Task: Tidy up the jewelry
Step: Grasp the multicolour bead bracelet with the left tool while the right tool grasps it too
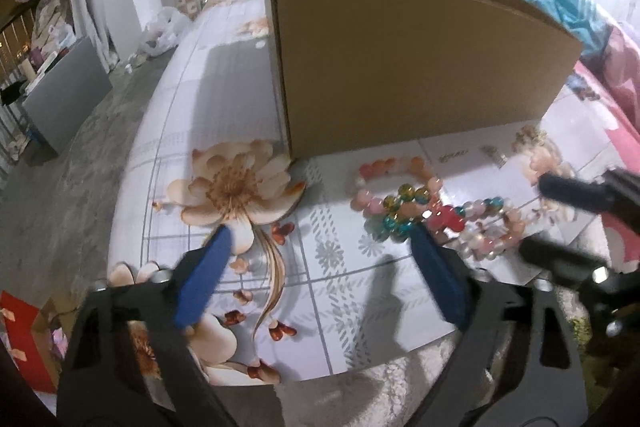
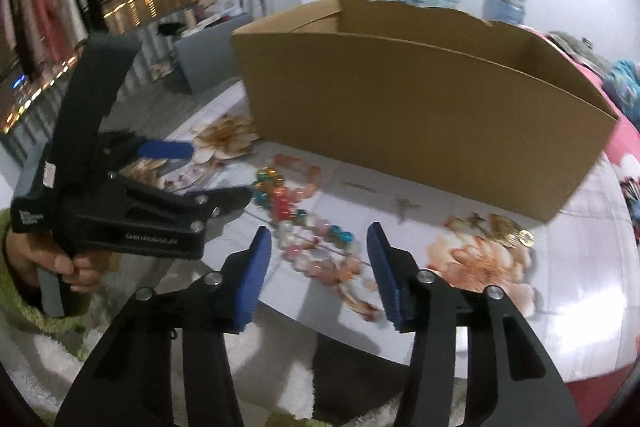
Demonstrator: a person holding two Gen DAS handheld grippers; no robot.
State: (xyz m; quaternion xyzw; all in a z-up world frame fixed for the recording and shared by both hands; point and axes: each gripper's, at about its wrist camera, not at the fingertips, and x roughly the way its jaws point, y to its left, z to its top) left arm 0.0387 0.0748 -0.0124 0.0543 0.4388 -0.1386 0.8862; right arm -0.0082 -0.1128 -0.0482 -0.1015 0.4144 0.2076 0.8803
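The left tool (image 2: 200,183) is matte black plastic with blue pads on its fingers (image 2: 168,149), silver screws at the pivots and faint pale lettering along its side; the right tool (image 2: 320,267) matches it, black arms, blue pads, round silver bolts; the hand (image 2: 60,263) on the grey grip wears a fuzzy green sleeve (image 2: 16,291).

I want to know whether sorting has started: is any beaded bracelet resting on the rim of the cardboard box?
No: the beaded bracelets all lie on the table in front of the cardboard box.
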